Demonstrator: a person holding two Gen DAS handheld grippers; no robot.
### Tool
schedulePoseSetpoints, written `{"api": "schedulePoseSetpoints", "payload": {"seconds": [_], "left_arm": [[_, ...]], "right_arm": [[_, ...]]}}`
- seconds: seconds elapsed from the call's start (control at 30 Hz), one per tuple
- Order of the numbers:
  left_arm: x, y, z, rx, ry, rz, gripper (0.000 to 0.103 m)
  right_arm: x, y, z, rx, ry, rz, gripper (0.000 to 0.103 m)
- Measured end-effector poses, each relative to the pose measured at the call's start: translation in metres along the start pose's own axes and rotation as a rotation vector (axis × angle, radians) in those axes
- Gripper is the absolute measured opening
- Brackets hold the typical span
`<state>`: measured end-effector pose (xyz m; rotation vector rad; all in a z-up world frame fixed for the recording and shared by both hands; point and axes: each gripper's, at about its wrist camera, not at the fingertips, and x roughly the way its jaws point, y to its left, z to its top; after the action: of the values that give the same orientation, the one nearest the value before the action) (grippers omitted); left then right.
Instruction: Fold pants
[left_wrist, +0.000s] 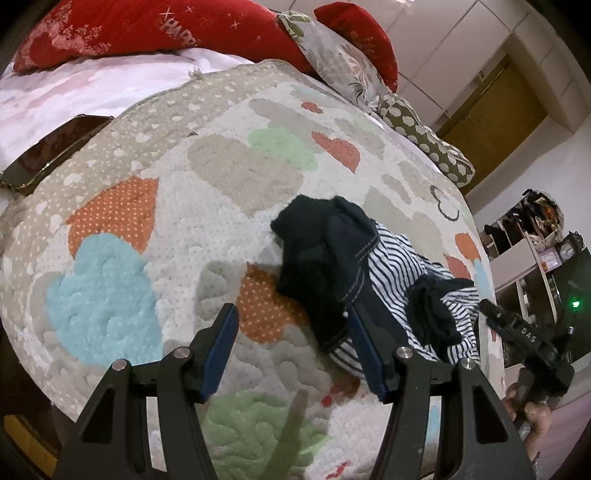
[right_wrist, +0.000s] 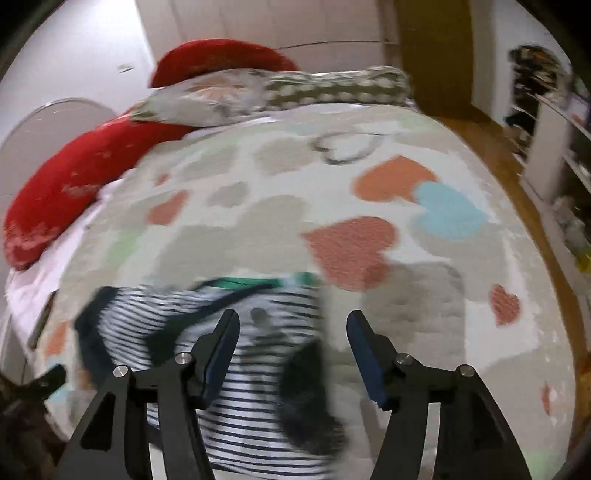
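The pants (left_wrist: 373, 280) lie crumpled in a heap on the heart-patterned quilt (left_wrist: 229, 173); they are white with navy stripes and dark navy parts. My left gripper (left_wrist: 293, 317) is open and empty, just above the quilt, with its right finger at the heap's near edge. In the right wrist view the pants (right_wrist: 236, 343) are blurred, with a green band at their far edge. My right gripper (right_wrist: 293, 321) is open and empty, above the right side of the heap. The right gripper also shows in the left wrist view (left_wrist: 532, 343), at the far right beyond the heap.
A dark phone (left_wrist: 55, 151) lies at the quilt's left edge. Red pillows (left_wrist: 155, 26) and patterned pillows (left_wrist: 343, 62) line the bed's head. The quilt (right_wrist: 369, 192) ends at a wooden floor (right_wrist: 491, 147) on the right, with shelves (right_wrist: 554, 122) beyond.
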<state>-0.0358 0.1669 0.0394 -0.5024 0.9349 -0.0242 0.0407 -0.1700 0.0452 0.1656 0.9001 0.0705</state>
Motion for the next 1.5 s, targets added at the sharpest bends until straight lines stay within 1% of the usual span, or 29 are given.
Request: {"api": "schedulePoseSetpoints", "payload": {"seconds": [0.1,0.13,0.17,0.2,0.23,0.27,0.33,0.4,0.47,0.53,0.57,0.67,0.7,0.73,0.8,0.87,0.9,0.97,1.03,1.07,1.1,1.13,1.2,1.23,1.3,1.33,1.37,1.43,1.5], "left_arm": [[0.004,-0.007,-0.002,0.005,0.017,-0.015,0.06],[0.005,-0.009,-0.003,0.009,0.022,-0.017,0.06],[0.006,-0.011,-0.004,0.013,0.026,-0.017,0.06],[0.007,-0.013,-0.005,0.017,0.029,-0.013,0.06],[0.007,-0.014,-0.006,0.019,0.03,-0.009,0.06],[0.008,-0.015,-0.007,0.02,0.032,-0.003,0.06],[0.009,-0.016,-0.008,0.019,0.033,0.008,0.06],[0.011,-0.019,-0.008,0.022,0.035,0.014,0.06],[0.013,-0.023,-0.009,0.03,0.039,0.013,0.06],[0.016,-0.028,-0.011,0.044,0.05,0.008,0.06],[0.016,-0.029,-0.012,0.049,0.053,0.005,0.06],[0.015,-0.031,-0.013,0.061,0.052,0.005,0.06],[0.015,-0.031,-0.012,0.06,0.049,0.007,0.06],[0.015,-0.029,-0.012,0.053,0.048,0.008,0.06],[0.017,-0.025,-0.011,0.035,0.054,0.005,0.06],[0.018,-0.022,-0.012,0.022,0.062,0.002,0.06],[0.019,-0.019,-0.012,0.012,0.068,-0.004,0.06],[0.02,-0.014,-0.011,-0.011,0.078,-0.017,0.06],[0.019,-0.007,-0.01,-0.033,0.076,-0.022,0.06],[0.019,-0.003,-0.009,-0.045,0.072,-0.022,0.06],[0.018,0.002,-0.007,-0.058,0.067,-0.024,0.06],[0.017,0.007,-0.007,-0.069,0.06,-0.027,0.06],[0.016,0.014,-0.006,-0.087,0.048,-0.032,0.06],[0.016,0.018,-0.006,-0.098,0.042,-0.043,0.06],[0.015,0.023,-0.007,-0.111,0.035,-0.066,0.06],[0.014,0.024,-0.008,-0.113,0.032,-0.072,0.06],[0.013,0.025,-0.009,-0.111,0.03,-0.075,0.06],[0.01,0.028,-0.01,-0.108,0.025,-0.082,0.06],[0.007,0.033,-0.012,-0.115,0.019,-0.091,0.061]], "right_arm": [[0.018,-0.024,-0.004,0.109,0.068,0.085,0.067],[0.029,-0.029,-0.004,0.145,0.097,0.135,0.067],[0.038,-0.032,-0.005,0.174,0.121,0.193,0.06],[0.043,-0.034,-0.006,0.199,0.135,0.245,0.047],[0.049,-0.035,-0.007,0.23,0.158,0.322,0.026],[0.05,-0.036,-0.007,0.248,0.165,0.36,0.021],[0.042,-0.038,-0.003,0.259,0.14,0.412,0.014],[0.028,-0.042,0.001,0.244,0.102,0.382,0.012],[0.016,-0.048,0.004,0.227,0.057,0.306,0.012],[0.01,-0.054,0.008,0.212,0.03,0.202,0.013],[0.011,-0.054,0.009,0.2,0.031,0.161,0.018],[0.015,-0.057,0.008,0.179,0.073,0.074,0.021],[0.008,-0.058,0.007,0.18,0.049,0.05,0.021],[-0.003,-0.055,0.007,0.18,0.0,0.023,0.021],[-0.019,-0.048,0.007,0.174,-0.064,0.002,0.021],[-0.022,-0.036,0.011,0.142,-0.06,0.047,0.021],[-0.016,-0.024,0.011,0.106,-0.027,0.085,0.021],[-0.004,-0.011,0.008,0.072,0.017,0.105,0.021],[0.016,0.004,0.001,0.053,0.091,0.133,0.021],[0.028,0.009,-0.003,0.045,0.146,0.149,0.024],[0.039,0.015,-0.006,0.033,0.204,0.146,0.025],[0.043,0.019,-0.006,0.02,0.228,0.127,0.025],[0.033,0.025,0.0,0.007,0.218,0.106,0.027],[0.025,0.031,0.005,-0.004,0.208,0.097,0.029],[0.014,0.045,0.013,-0.039,0.183,0.093,0.038],[0.011,0.059,0.018,-0.072,0.178,0.103,0.051],[0.01,0.071,0.021,-0.098,0.182,0.116,0.057],[0.014,0.103,0.026,-0.156,0.217,0.17,0.058],[0.026,0.137,0.031,-0.217,0.278,0.206,0.066]]}}
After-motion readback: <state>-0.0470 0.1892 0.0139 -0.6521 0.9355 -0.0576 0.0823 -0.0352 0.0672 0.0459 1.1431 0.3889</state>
